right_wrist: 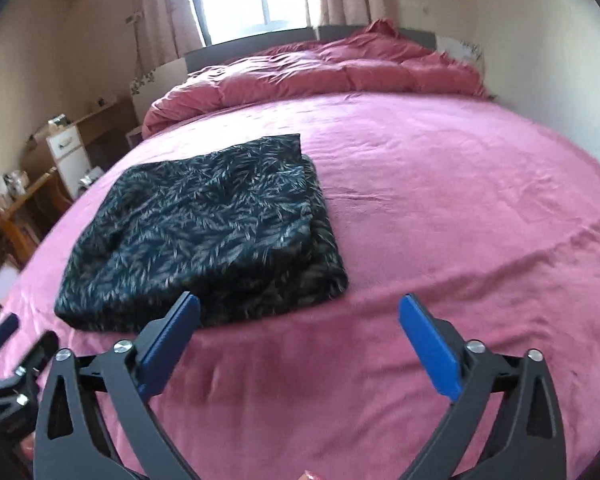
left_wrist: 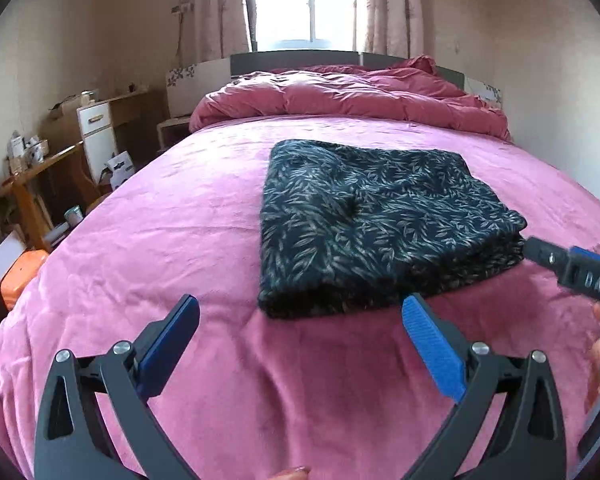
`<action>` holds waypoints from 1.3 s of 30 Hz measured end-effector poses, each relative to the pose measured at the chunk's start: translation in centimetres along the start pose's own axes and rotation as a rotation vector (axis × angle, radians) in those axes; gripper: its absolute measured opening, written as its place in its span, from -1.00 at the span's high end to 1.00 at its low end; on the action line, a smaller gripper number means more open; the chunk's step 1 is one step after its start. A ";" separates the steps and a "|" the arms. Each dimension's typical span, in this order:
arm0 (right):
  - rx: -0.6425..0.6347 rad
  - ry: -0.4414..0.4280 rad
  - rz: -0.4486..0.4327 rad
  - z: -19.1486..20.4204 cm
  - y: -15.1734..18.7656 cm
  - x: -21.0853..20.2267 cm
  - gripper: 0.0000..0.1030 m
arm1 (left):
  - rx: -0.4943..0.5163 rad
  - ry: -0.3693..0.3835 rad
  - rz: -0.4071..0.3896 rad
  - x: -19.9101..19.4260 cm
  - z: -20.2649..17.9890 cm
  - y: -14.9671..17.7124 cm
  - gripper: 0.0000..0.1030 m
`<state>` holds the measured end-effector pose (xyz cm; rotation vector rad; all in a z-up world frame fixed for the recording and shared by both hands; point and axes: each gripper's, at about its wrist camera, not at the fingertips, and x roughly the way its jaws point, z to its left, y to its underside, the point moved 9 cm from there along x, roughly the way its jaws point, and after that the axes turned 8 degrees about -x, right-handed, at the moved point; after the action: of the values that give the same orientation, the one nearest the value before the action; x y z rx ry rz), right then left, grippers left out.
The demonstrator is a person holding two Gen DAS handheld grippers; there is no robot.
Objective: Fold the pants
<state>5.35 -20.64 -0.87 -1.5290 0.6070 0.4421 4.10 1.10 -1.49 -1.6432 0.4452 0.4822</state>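
The dark pants with a pale leaf print (left_wrist: 376, 220) lie folded into a thick rectangle on the pink bed sheet (left_wrist: 160, 248). My left gripper (left_wrist: 300, 312) is open above the sheet, just short of the fold's near edge, with nothing between its blue pads. In the right wrist view the same pants (right_wrist: 204, 232) lie to the left and ahead. My right gripper (right_wrist: 300, 308) is open too, its left pad in front of the fold's near right corner, holding nothing. The right gripper's tip (left_wrist: 572, 268) shows at the left view's right edge, beside the pants.
A bunched pink duvet (left_wrist: 340, 96) lies across the head of the bed under a bright window (left_wrist: 300, 4). Left of the bed stand a wooden desk (left_wrist: 40, 176), a white cabinet (left_wrist: 98, 136) and floor clutter with an orange box (left_wrist: 20, 276). A wall runs along the right side.
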 end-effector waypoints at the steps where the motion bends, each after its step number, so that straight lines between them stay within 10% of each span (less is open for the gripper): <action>1: -0.006 0.007 -0.002 0.1 0.2 -0.3 -0.93 | 0.004 -0.018 -0.007 -0.6 0.2 0.1 -0.97; 39: -0.078 0.045 -0.107 3.5 2.9 -6.2 -0.93 | -0.069 -0.032 0.052 -3.0 2.0 2.3 -0.96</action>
<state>-1.02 -16.49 0.46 -1.6406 0.5446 0.3537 0.22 2.79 -1.99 -1.6916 0.4533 0.5673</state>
